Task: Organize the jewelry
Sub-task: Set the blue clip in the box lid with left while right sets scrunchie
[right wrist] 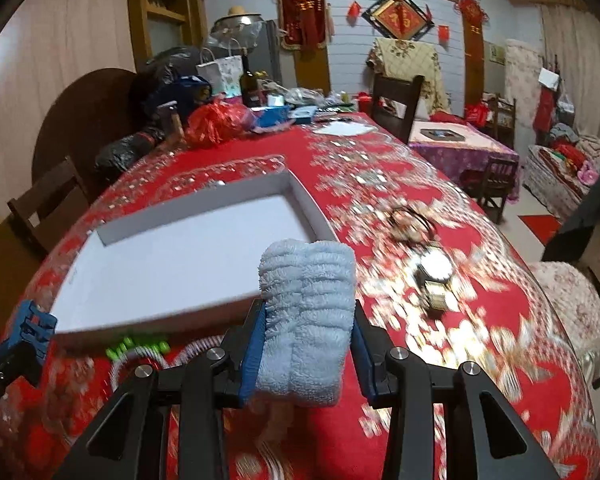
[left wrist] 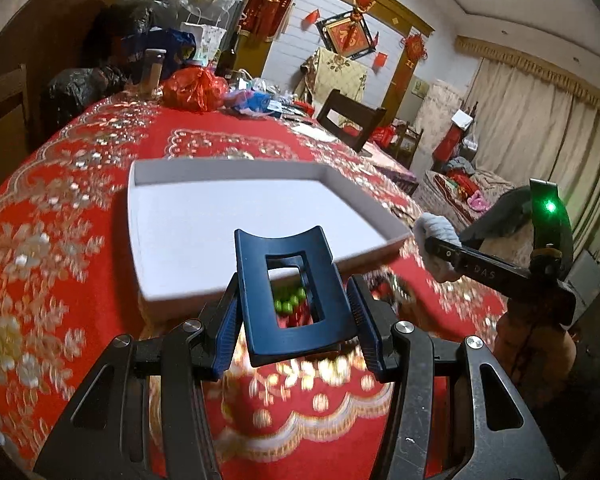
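My left gripper (left wrist: 292, 312) is shut on a dark blue rectangular hair claw clip (left wrist: 288, 296), held above the near edge of a shallow white box (left wrist: 204, 216). My right gripper (right wrist: 308, 336) is shut on a rolled light blue towel (right wrist: 306, 312), held near the box's right front corner (right wrist: 180, 264). A green bead bracelet (right wrist: 138, 347) lies on the cloth just before the box; it also shows through the clip's opening (left wrist: 286, 300). A wristwatch (right wrist: 434, 276) and dark bangles (right wrist: 412, 220) lie right of the box.
The table has a red and gold embroidered cloth (right wrist: 480, 320). Bags, a bottle (right wrist: 249, 84) and clutter fill its far end. Wooden chairs (right wrist: 396, 100) stand around it. The right gripper with the towel shows at the right of the left wrist view (left wrist: 440, 248).
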